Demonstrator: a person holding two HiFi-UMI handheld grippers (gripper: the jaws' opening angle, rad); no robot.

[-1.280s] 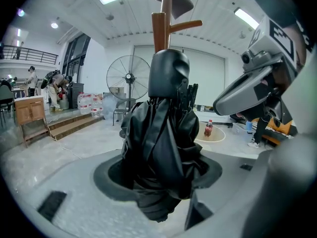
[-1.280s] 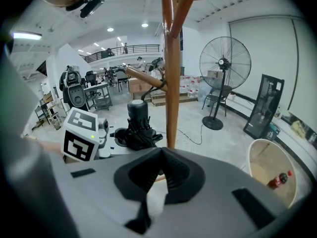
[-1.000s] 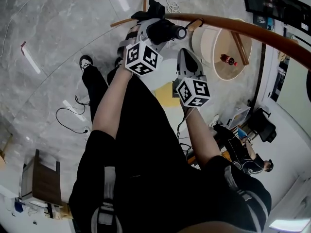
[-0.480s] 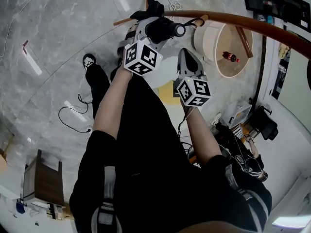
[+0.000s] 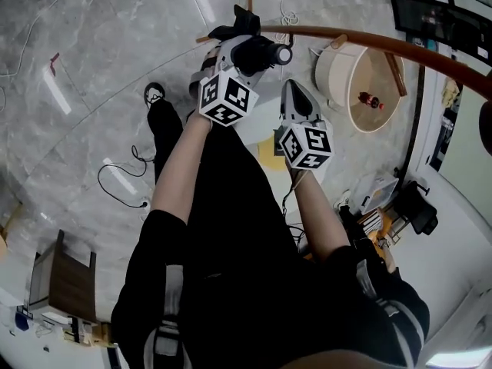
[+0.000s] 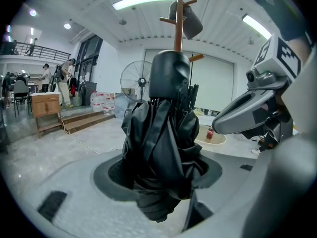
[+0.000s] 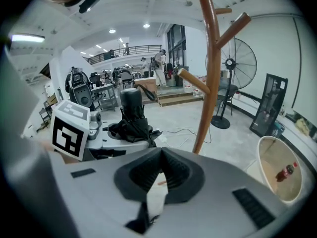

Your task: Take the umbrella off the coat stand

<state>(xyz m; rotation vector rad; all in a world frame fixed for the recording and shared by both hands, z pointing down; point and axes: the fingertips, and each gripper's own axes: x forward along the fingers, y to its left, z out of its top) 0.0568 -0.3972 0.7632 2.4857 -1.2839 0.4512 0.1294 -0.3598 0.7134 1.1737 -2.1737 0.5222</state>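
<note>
A folded black umbrella (image 6: 163, 133) sits between the jaws of my left gripper (image 6: 163, 187), which is shut on its bunched fabric. In the head view the umbrella (image 5: 260, 52) sticks out past the left gripper (image 5: 244, 51), just short of the brown coat stand (image 5: 369, 38). In the left gripper view the coat stand (image 6: 178, 24) rises behind the umbrella, apart from it. My right gripper (image 7: 158, 175) is shut with nothing in it. It sits beside the left one in the head view (image 5: 297, 92). The right gripper view has the stand's pole (image 7: 210, 68) ahead and the umbrella (image 7: 130, 115) to the left.
A round cream table (image 5: 338, 79) with a cola bottle (image 5: 370, 99) stands right of the stand. A standing fan (image 7: 230, 66) and a black frame (image 7: 270, 108) are behind the pole. Cables (image 5: 123, 187) lie on the grey floor. A dark stool (image 5: 65, 283) stands at lower left.
Both grippers have drawn back from the coat stand together. The umbrella has stayed in the left gripper, and the gap between it and the stand's pegs has widened.
</note>
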